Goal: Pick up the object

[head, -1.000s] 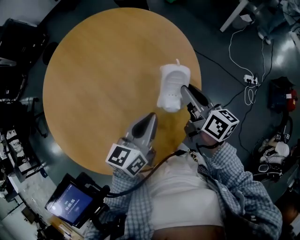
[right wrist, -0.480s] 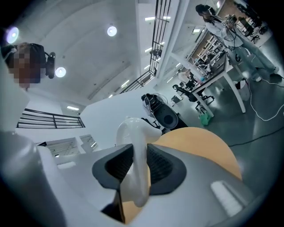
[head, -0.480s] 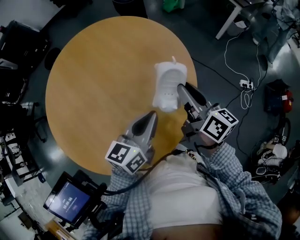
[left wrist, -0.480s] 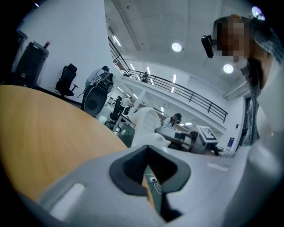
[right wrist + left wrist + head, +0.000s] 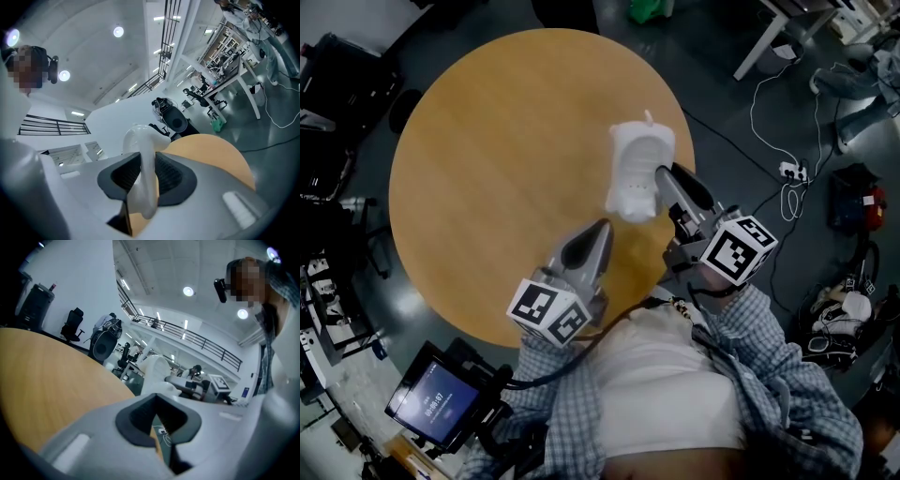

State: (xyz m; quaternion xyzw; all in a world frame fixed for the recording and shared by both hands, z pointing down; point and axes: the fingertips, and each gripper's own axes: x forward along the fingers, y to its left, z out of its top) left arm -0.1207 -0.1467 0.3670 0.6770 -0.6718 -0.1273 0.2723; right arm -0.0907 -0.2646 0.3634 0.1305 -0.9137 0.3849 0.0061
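In the head view a white moulded plastic object (image 5: 637, 169) hangs above the right part of the round wooden table (image 5: 487, 159). My right gripper (image 5: 660, 178) is shut on its near edge. The right gripper view shows the object's thin white wall (image 5: 146, 159) pinched between the dark pads of the right gripper (image 5: 143, 176). My left gripper (image 5: 602, 232) hovers over the table's near edge, shut, with nothing in it. In the left gripper view the left gripper (image 5: 159, 416) has its pads together, and the white object (image 5: 157, 371) shows ahead, to the right.
A lit tablet (image 5: 439, 403) stands on the floor at the lower left. Dark equipment (image 5: 337, 84) lines the left side. Cables and a power strip (image 5: 789, 171) lie on the floor at the right, near a white table leg (image 5: 759, 47).
My right gripper has lifted the white object a little higher off the table than a second ago, and has held still over the last half second. The left gripper has stayed put.
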